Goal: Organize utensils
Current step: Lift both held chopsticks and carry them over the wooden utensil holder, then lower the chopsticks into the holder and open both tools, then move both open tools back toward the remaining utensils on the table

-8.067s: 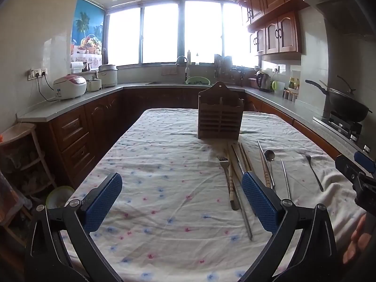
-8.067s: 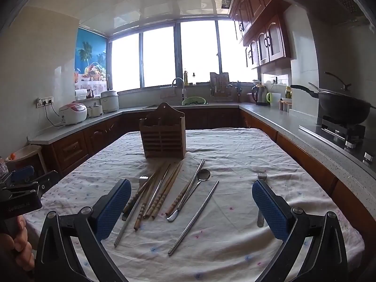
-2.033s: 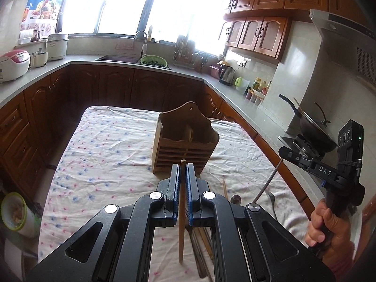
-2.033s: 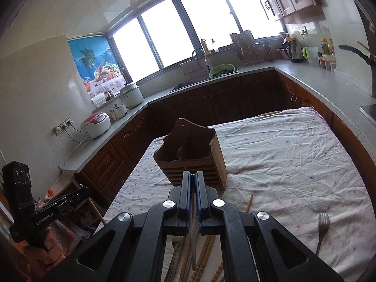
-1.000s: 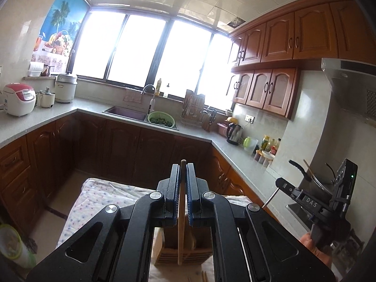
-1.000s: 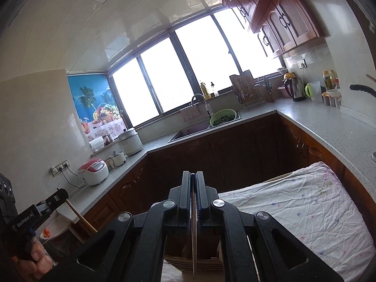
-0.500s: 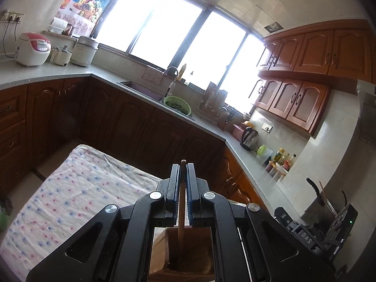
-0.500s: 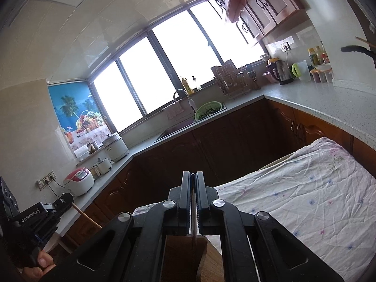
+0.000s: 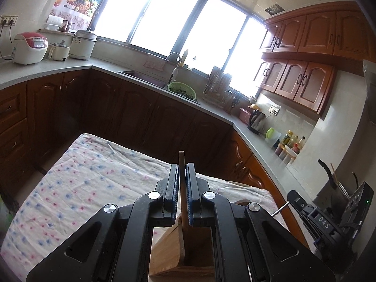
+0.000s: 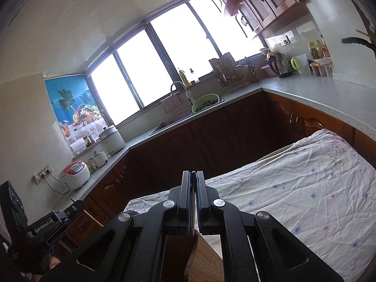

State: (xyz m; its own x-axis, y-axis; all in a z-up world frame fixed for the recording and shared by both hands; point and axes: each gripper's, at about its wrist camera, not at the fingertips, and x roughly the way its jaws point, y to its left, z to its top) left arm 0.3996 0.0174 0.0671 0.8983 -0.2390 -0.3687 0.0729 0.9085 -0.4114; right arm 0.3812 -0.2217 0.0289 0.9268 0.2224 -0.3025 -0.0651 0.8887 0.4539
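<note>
Gripping a wooden chopstick (image 9: 181,188) between its blue pads, the left gripper (image 9: 181,171) sits at lower centre of the left wrist view, its jaws narrow with the stick upright between them. The chopstick's top pokes above the fingertips, and its lower end drops into the open compartment of the wooden holder (image 9: 183,253) at the bottom of the frame. That holder stands on the flowered cloth (image 9: 77,188) spread across the lower left. At lower right of the same view the right gripper shows from the side, a thin metal rod (image 9: 280,209) jutting from it toward the holder. In the right wrist view the right gripper (image 10: 193,183) fills the bottom centre, its jaws pressed nearly together on a thin metal utensil (image 10: 192,209) seen edge-on; which kind of utensil cannot be told. Below it lies the holder's curved back panel (image 10: 202,258), with the cloth stretching to the right. The left gripper appears at lower left of this frame, in front of a rice cooker (image 10: 75,175) on the counter.
</note>
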